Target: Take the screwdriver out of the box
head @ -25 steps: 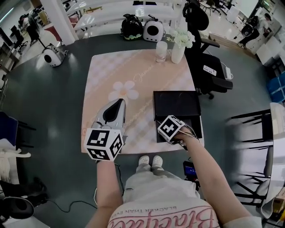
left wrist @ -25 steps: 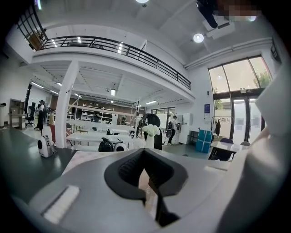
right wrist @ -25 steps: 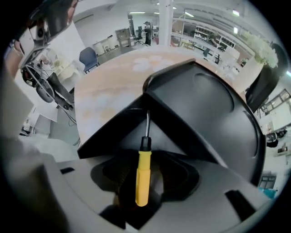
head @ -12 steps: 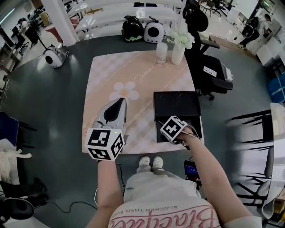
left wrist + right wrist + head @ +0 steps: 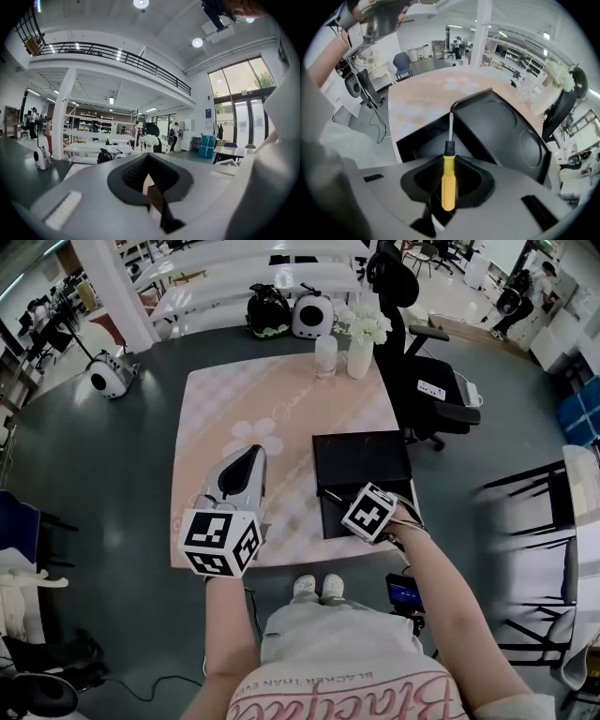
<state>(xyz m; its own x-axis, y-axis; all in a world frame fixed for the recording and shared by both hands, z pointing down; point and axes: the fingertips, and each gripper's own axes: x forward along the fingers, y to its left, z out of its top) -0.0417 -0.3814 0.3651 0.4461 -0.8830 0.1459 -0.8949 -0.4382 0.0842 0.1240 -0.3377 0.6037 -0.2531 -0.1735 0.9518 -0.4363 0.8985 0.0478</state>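
Note:
My right gripper (image 5: 448,163) is shut on a screwdriver (image 5: 448,183) with a yellow handle, its metal shaft pointing out ahead over the box. The black box (image 5: 419,140) lies open below it, its lid (image 5: 501,126) folded back flat. In the head view my right gripper (image 5: 354,507) hangs pointing steeply down over the box's (image 5: 336,518) near half at the table's front right; its marker cube hides the jaws. My left gripper (image 5: 251,456) floats over the table's front left, jaws together and empty, also seen in its own view (image 5: 147,157).
The table (image 5: 272,399) wears a pink checked cloth with a flower print. A vase of white flowers (image 5: 361,345) and a glass jar (image 5: 325,354) stand at its far edge. A black office chair (image 5: 433,395) stands close on the right.
My right gripper has closed and lifted a little above the box's base, with the screwdriver in it. The left gripper has barely shifted.

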